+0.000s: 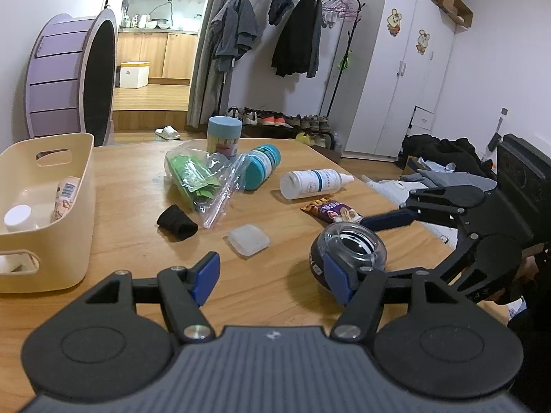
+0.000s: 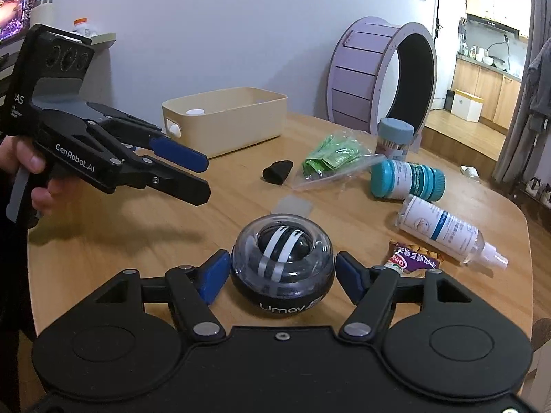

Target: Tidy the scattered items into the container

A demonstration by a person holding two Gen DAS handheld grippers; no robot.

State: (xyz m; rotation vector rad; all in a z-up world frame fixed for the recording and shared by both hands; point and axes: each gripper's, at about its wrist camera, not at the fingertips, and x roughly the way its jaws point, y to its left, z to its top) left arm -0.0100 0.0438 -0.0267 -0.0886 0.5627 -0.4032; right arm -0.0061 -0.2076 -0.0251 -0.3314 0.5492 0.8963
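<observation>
- Two grippers work over a wooden table (image 2: 241,186) scattered with items.
- Right gripper (image 2: 282,273) has its blue pads either side of a gyro ball (image 2: 282,258) resting on the table; narrow gaps show, so nothing is clamped.
- Left gripper (image 1: 272,277), held by a hand (image 2: 31,175), hangs above the table with fingers apart and nothing between them.
- Cream container (image 1: 74,206) sits at the table's far edge, already holding a white-capped bottle (image 1: 19,216).
- White spray bottle (image 2: 444,230), teal-capped jar (image 2: 406,180), snack packet (image 2: 413,258), green bag (image 2: 330,160) and black cloth (image 2: 278,171) lie loose on the table.

Home: clothes rack (image 1: 303,17), kitchen beyond (image 1: 158,31)
</observation>
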